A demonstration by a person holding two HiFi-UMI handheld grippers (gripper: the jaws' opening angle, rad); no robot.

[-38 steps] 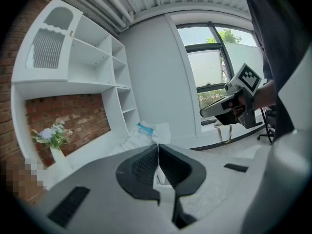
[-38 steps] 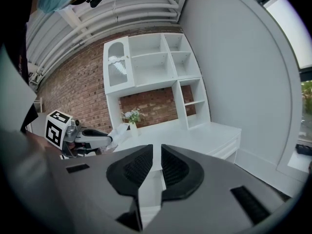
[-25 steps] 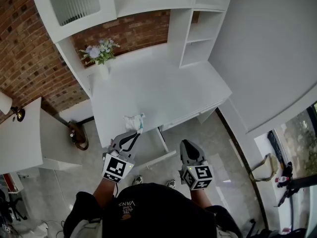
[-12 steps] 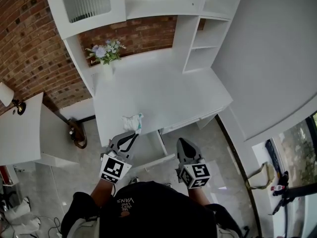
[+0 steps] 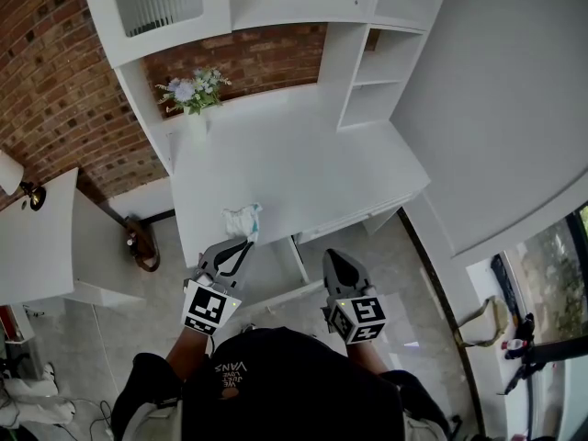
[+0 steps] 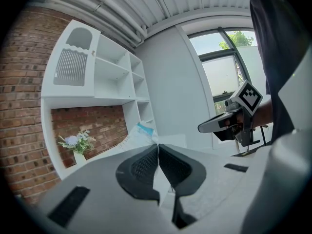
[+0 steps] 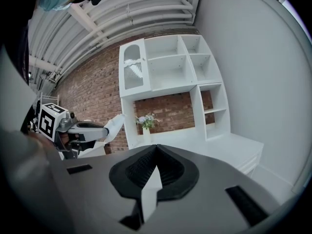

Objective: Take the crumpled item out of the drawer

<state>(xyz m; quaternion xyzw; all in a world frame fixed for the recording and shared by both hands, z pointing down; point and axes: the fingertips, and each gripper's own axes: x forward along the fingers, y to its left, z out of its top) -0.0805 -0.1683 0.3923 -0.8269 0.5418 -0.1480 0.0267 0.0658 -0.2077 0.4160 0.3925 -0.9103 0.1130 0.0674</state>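
Note:
The crumpled item, a white wad with a pale blue edge, sits pinched in my left gripper, which is shut on it just over the front edge of the white desk. In the left gripper view the wad sticks out past the left gripper. The open white drawer hangs below the desk between my two grippers. My right gripper hovers to the right of the drawer, its jaws closing to shut with nothing between them. From the right gripper view I see the left gripper and the wad.
A vase of flowers stands at the desk's back left, against a brick wall. Open white shelves rise at the back right. A second white table stands at the left. A grey floor lies below.
The left gripper with the crumpled item has shifted slightly up and to the left, over the desk's front edge. The right gripper has drifted a little left.

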